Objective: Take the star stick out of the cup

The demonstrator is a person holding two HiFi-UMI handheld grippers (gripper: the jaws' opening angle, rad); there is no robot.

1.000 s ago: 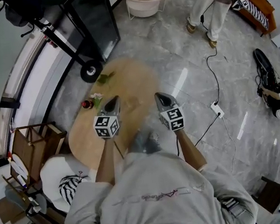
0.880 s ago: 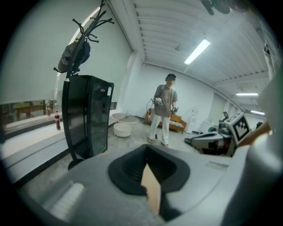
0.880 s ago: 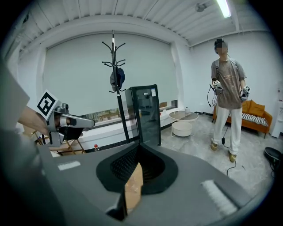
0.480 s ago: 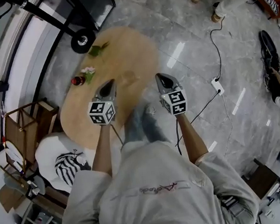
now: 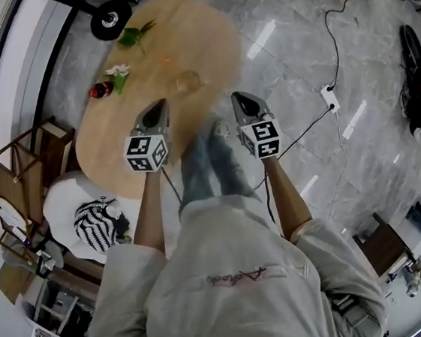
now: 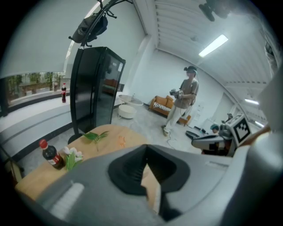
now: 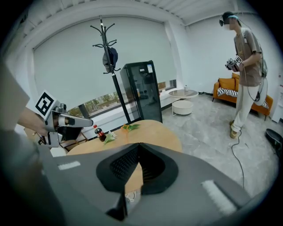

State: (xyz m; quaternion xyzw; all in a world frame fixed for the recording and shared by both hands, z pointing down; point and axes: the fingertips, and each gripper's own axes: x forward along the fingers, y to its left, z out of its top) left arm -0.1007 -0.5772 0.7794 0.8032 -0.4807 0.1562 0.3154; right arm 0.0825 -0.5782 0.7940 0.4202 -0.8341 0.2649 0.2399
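A clear cup [image 5: 185, 81] stands on the oval wooden table [image 5: 117, 144], a little beyond and between my two grippers. I cannot make out a stick inside it. A small orange thing [image 6: 121, 140] lies on the table to the right of a green leaf [image 6: 95, 136]; it is too small to name. My left gripper [image 5: 159, 104] hangs over the table's near side, shut and empty, its jaws meeting at the tip [image 6: 146, 150]. My right gripper [image 5: 238, 96] hovers at the table's right edge, also shut with nothing in it [image 7: 138, 145].
A red-capped cola bottle [image 5: 99, 90] and white flowers [image 5: 117, 72] sit at the table's left side. A chair with a striped cushion [image 5: 96, 222] and a wooden rack [image 5: 28, 162] stand left. A power strip [image 5: 330, 97] lies right. A black fridge [image 6: 93, 88] and a person [image 6: 183, 99] stand beyond.
The table and cup have come nearer in the head view as I step forward. Both grippers stay shut and keep their places in front of me.
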